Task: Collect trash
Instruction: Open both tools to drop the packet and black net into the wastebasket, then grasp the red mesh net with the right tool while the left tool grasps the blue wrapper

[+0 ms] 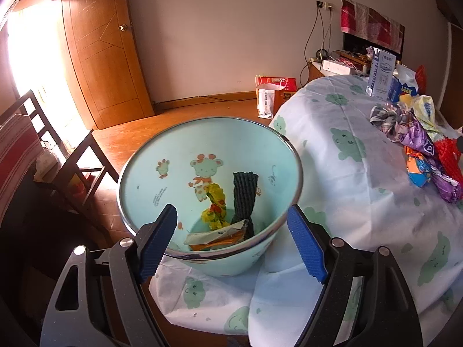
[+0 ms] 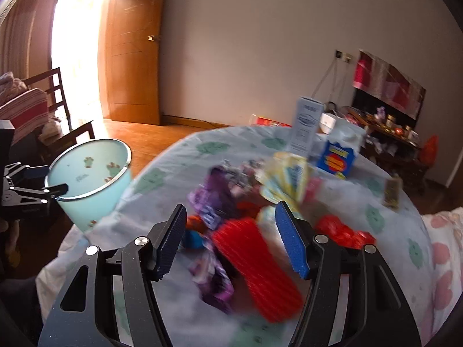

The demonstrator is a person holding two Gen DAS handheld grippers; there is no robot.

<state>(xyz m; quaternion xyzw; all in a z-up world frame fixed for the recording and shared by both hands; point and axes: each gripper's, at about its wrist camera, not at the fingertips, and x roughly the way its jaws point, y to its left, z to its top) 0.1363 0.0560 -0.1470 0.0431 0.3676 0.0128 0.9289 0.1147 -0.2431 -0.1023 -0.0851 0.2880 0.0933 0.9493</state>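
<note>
Mint bin (image 1: 144, 170) (tiny print unreadable) between spread left tongs (image 1: 233, 241).

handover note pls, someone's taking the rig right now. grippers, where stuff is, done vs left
Left gripper: jaws open, empty, at the near rim of the bin.
Right gripper: jaws open, empty, over the trash pile, above the red foam sleeve; view blurred.
Done: black foam net, yellow wrapper and flat orange-white packet are in the bin.
Left: purple wrappers, red sleeve, other wrappers on the table. Cartons stand behind; whether trash, unclear.
</note>
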